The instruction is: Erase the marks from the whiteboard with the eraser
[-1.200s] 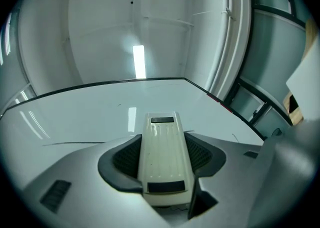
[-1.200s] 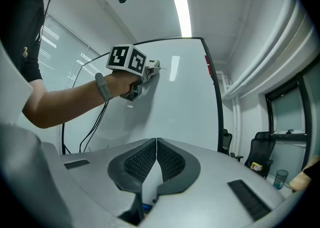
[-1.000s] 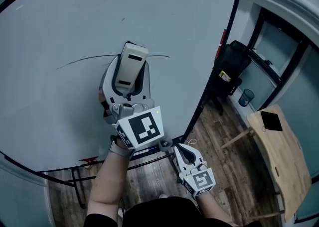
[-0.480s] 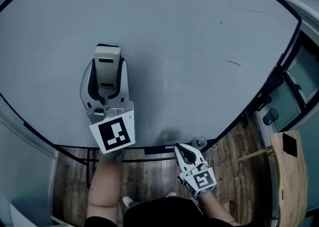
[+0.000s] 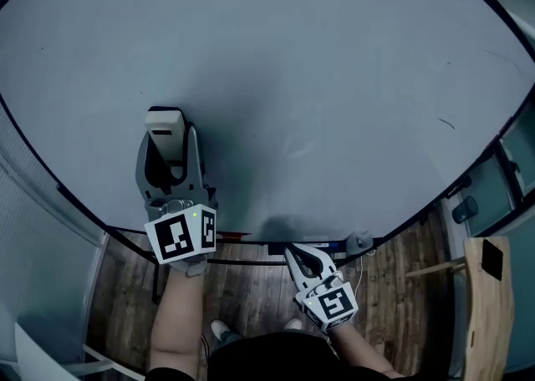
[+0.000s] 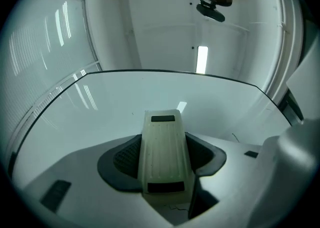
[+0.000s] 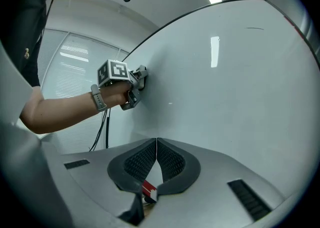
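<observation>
Head view: left gripper (image 5: 167, 141) — clamping eraser (image 5: 165, 123) — slid lower on whiteboard (image 5: 301, 62); right gripper (image 5: 294, 256) closed.

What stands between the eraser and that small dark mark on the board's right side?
Nothing visible. The left gripper holds the eraser on the whiteboard, and only bare board lies between it and the mark. The right gripper is below the board's edge.

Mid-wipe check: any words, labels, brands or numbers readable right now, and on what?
No readable text anywhere.
Left gripper and right gripper cubes: square markers only.
Eraser: blank.
Whiteboard: short pen strokes, no words.
Red-and-white patch below right gripper's jaws: too small to read.
</observation>
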`<move>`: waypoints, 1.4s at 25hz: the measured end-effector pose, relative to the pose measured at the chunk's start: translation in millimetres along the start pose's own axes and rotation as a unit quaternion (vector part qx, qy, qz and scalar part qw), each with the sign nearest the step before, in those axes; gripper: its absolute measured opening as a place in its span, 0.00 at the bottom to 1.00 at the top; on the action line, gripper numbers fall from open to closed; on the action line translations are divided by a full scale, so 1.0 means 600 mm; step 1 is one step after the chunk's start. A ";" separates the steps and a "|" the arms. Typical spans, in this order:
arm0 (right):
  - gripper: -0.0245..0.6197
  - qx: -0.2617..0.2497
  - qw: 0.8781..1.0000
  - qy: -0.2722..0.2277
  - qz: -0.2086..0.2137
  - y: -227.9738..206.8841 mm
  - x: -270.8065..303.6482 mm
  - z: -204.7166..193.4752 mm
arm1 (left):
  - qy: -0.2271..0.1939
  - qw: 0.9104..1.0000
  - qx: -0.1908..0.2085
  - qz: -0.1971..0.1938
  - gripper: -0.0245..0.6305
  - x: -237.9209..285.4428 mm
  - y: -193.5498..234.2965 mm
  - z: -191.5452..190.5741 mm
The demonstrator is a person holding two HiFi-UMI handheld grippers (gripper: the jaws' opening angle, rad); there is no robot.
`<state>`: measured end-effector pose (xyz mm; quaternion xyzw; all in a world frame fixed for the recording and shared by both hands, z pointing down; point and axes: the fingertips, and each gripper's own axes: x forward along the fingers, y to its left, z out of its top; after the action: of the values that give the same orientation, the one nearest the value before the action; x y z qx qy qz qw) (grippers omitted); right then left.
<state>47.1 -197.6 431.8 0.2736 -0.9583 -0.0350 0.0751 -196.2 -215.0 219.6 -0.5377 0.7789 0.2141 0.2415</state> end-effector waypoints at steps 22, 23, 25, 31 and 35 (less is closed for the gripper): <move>0.09 0.017 0.992 -0.017 -0.122 -0.263 -0.226 -0.055 | -0.055 0.993 0.096 -0.038 0.43 0.054 -0.408 0.071; 0.09 0.020 0.992 -0.016 -0.127 -0.280 -0.241 -0.062 | -0.058 0.993 0.096 -0.034 0.42 0.055 -0.421 0.074; 0.09 0.018 0.991 -0.016 -0.130 -0.309 -0.267 -0.068 | -0.063 0.993 0.090 -0.044 0.42 0.056 -0.458 0.079; 0.09 0.030 0.987 -0.020 -0.157 -0.385 -0.333 -0.084 | -0.036 0.972 0.176 -0.150 0.43 0.054 -0.678 0.066; 0.09 0.034 0.979 -0.015 -0.202 -0.432 -0.386 -0.092 | -0.041 0.961 0.208 -0.179 0.43 0.049 -0.781 0.064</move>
<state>385.3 -296.2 429.3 0.4637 -0.8847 -0.0212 0.0431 241.7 -368.5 136.4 -0.5971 0.6863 0.0223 0.4146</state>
